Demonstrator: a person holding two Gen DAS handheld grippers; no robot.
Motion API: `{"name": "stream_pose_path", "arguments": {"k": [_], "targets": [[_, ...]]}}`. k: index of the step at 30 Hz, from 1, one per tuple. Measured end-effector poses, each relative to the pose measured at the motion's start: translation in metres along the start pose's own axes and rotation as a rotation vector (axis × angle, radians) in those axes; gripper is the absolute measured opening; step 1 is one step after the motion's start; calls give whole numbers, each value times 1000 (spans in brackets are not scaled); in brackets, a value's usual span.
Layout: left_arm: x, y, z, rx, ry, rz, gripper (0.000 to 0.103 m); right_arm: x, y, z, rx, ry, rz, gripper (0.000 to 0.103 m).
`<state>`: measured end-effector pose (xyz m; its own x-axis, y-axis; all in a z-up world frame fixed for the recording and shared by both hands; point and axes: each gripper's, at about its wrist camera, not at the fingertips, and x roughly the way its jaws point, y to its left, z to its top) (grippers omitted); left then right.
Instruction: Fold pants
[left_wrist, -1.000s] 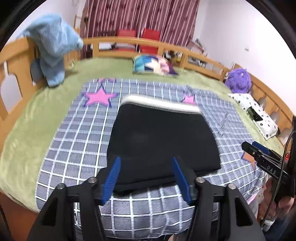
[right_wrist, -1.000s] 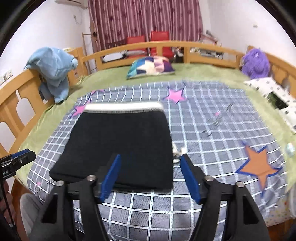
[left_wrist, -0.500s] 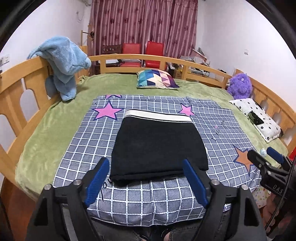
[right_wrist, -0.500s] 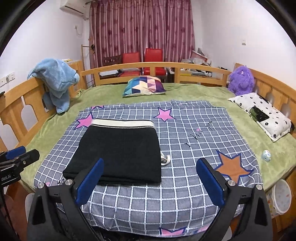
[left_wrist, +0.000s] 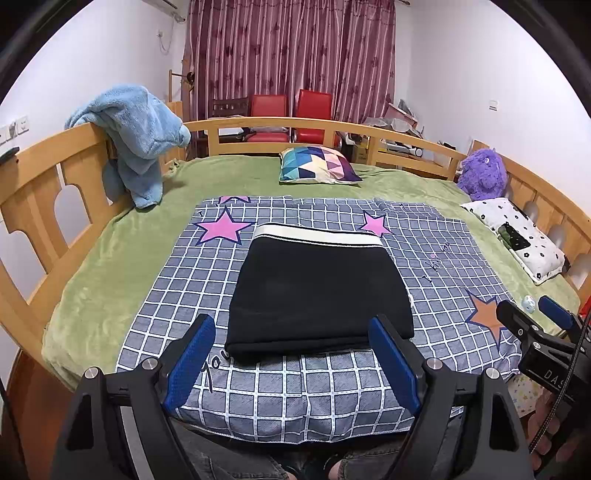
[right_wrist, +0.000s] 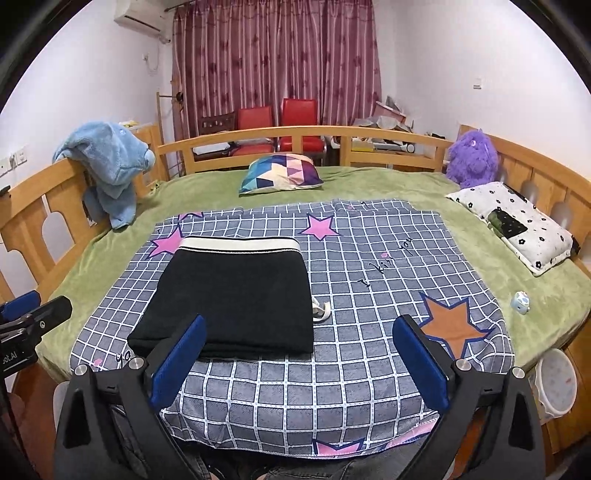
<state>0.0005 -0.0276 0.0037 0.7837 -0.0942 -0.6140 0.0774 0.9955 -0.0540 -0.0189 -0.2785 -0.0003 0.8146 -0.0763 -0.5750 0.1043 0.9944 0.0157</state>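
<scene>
I've got both tongs spread, nothing pinched: left gripper, right gripper. Pants look soft, floppy, light; I'd grab the 2 near corners, w/ layers together.

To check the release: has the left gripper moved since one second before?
Yes. The left gripper has pulled back from the pants, toward the blanket's near edge.

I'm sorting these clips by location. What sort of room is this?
Most likely a bedroom in a home. A wide bed with a wooden rail fills the view, with a patterned pillow and a purple plush toy on it, and the folded black pants lie on a checked blanket.
</scene>
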Motion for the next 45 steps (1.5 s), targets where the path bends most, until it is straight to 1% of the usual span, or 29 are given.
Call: {"name": "stream_pose_path", "arguments": {"k": [6, 14, 45], "targets": [[-2, 1, -3, -6, -1, 7, 84, -3, 0, -1, 4, -4, -17, 99], [-3, 1, -2, -8, 7, -2, 84, -6, 1, -2, 2, -7, -32, 100], [-7, 0, -3, -30, 3, -4, 84, -13, 6, 0, 9, -16, -30, 100]]}}
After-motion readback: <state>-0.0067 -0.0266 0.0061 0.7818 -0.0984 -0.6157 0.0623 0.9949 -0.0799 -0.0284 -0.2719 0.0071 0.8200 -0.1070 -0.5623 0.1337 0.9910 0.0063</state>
